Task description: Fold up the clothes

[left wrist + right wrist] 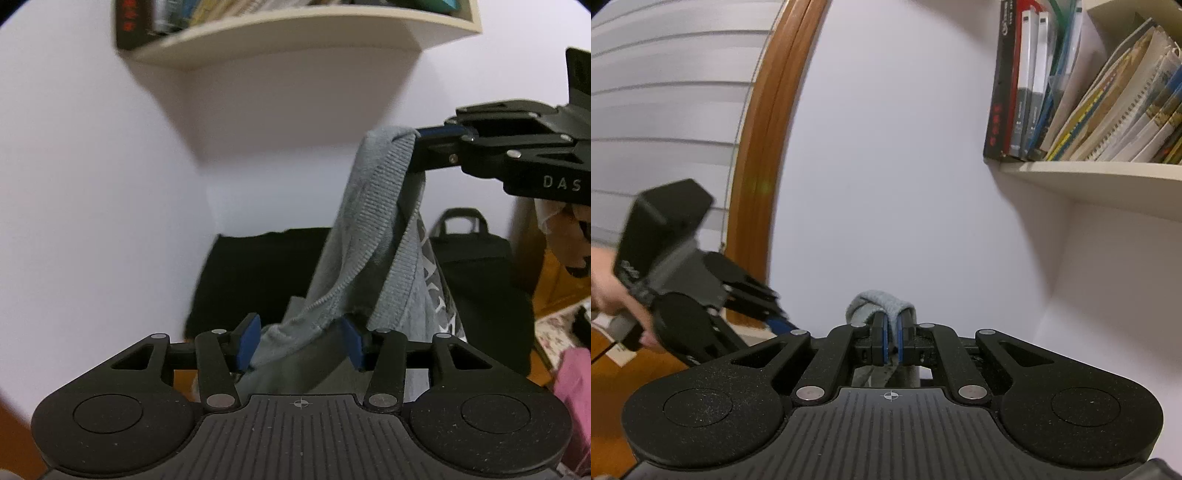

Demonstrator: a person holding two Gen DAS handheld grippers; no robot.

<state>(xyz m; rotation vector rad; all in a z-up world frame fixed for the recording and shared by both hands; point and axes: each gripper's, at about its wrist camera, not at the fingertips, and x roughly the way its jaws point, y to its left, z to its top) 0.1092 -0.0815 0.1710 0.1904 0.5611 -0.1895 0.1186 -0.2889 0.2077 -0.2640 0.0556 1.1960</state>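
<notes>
Cloth hung in the air between the two tools, clear of any bench or bed in view. In the left wrist view, the left tool [299,341] sat at lower centre with its blue pads spread wide; a lower fold of the grey garment [373,236] drooped into the gap between them, brushing the left pad, with nothing clamped. From there the garment ran up and to the right, its long axis steep, to the right tool [424,138] at upper right, which pinched the ribbed edge at the top. A shelf [295,40] of books crossed the top of the frame, and a black bag [469,243] stood behind at right.

In the right wrist view, the left tool [783,325] showed blurred at lower left, gripped by a hand [605,291]. At lower centre the right tool [893,341] had its pads drawn narrow on a loop of the garment [879,299], which bulged just above them. The shelf [1089,173] filled the upper right.

The garment's weight seemed carried by the right tool alone. The left tool looked close enough to shut on the fold lying between its pads.
</notes>
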